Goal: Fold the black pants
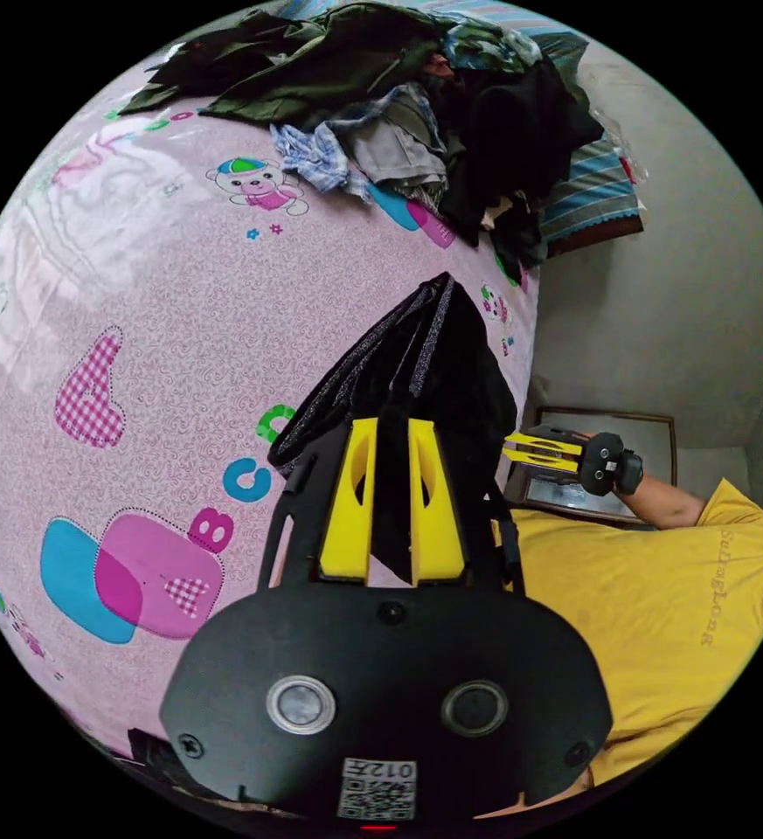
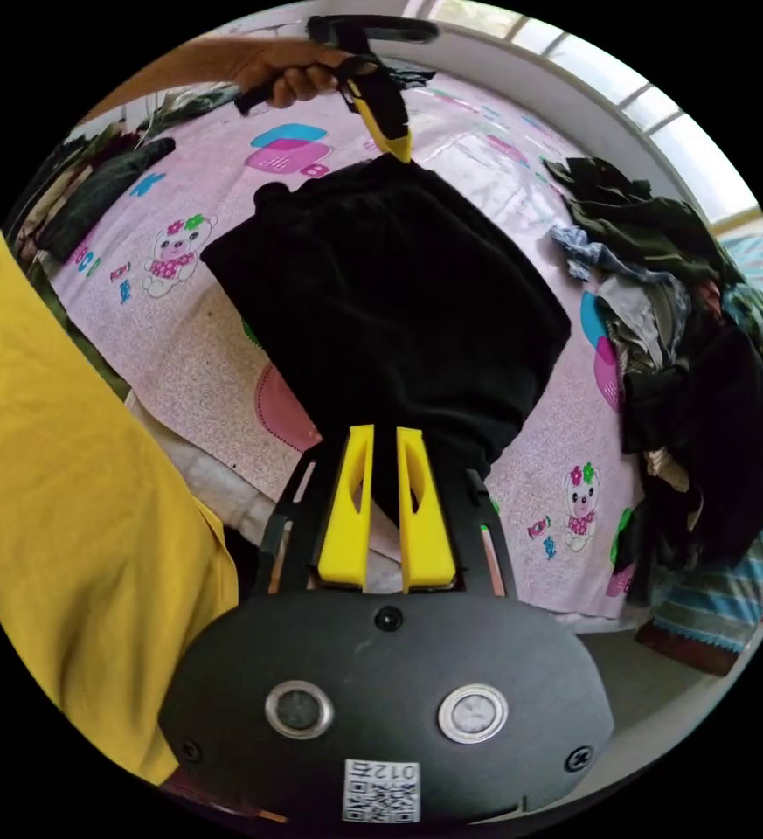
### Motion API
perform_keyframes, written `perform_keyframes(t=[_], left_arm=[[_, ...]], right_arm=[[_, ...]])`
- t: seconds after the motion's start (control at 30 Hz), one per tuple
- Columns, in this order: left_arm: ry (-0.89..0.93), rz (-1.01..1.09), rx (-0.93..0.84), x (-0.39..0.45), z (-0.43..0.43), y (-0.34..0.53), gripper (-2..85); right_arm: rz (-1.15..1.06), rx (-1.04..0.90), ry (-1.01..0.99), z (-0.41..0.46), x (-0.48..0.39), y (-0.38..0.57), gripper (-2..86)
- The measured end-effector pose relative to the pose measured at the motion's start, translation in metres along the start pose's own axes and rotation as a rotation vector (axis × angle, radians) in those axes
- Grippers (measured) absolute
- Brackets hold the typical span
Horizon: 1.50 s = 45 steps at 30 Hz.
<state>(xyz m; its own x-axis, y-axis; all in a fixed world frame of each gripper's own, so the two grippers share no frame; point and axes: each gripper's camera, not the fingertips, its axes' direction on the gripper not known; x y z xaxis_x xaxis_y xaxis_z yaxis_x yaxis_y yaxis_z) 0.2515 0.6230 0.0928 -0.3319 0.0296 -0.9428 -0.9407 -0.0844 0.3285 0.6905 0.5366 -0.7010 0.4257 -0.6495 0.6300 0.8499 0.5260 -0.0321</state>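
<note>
left gripper [image 1: 391,437] jaws clamp black pants [image 2: 390,297] | right gripper [image 2: 384,441] jaws clamp pants | over bedsheet [image 1: 180,350]

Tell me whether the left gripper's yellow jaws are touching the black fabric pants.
Touching. In the left gripper view, the left gripper has both jaws pressed on a fold of the black pants; the right gripper view shows its tip on the cloth's far edge.

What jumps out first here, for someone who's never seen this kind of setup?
The black pants, held over a pink cartoon-print sheet between two yellow-jawed grippers: the right gripper pinches one edge, the left gripper another. Next comes the heap of clothes at one end of the bed, then the person's yellow shirt close to the camera.
</note>
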Motion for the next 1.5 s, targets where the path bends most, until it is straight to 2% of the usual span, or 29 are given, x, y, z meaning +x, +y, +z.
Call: perform_keyframes(t=[0.13,0.3,0.53,0.7,0.83,1.07,1.2,1.3,1.43,1.5], left_arm=[[-0.133,0.062,0.137,0.038,-0.038,-0.009,6.9],[-0.193,0.231,-0.074,0.089,0.001,-0.085,9.2],[-0.110,0.217,-0.322,0.103,0.079,-0.154,8.9],[-0.206,0.247,-0.429,0.118,0.106,-0.168,5.8],[-0.167,0.198,-0.381,0.111,0.093,-0.164,3.6],[0.028,0.044,-0.272,0.081,0.077,-0.131,2.0],[-0.089,0.097,-0.130,0.102,0.028,-0.096,0.8],[-0.161,0.180,-0.083,0.130,0.000,-0.054,0.4],[-0.289,0.192,-0.102,0.144,-0.004,-0.004,0.3],[-0.399,0.109,-0.125,0.129,-0.003,0.023,0.2]], right_arm=[[0.151,0.048,0.084,-0.007,0.024,0.027,7.5],[0.084,-0.020,0.110,0.014,0.041,0.040,8.8],[0.037,-0.002,0.078,0.028,0.068,0.040,7.6],[0.033,0.005,0.085,0.034,0.086,0.046,4.2],[0.040,0.053,0.044,0.026,0.100,0.066,2.2],[0.081,0.016,0.023,0.045,0.139,0.079,1.7],[0.144,0.042,0.030,0.029,0.166,0.094,1.0],[0.240,0.137,0.016,0.014,0.195,0.103,0.7],[0.333,0.231,-0.195,0.023,0.238,0.083,0.6],[0.331,0.193,-0.261,0.040,0.247,0.075,0.6]])
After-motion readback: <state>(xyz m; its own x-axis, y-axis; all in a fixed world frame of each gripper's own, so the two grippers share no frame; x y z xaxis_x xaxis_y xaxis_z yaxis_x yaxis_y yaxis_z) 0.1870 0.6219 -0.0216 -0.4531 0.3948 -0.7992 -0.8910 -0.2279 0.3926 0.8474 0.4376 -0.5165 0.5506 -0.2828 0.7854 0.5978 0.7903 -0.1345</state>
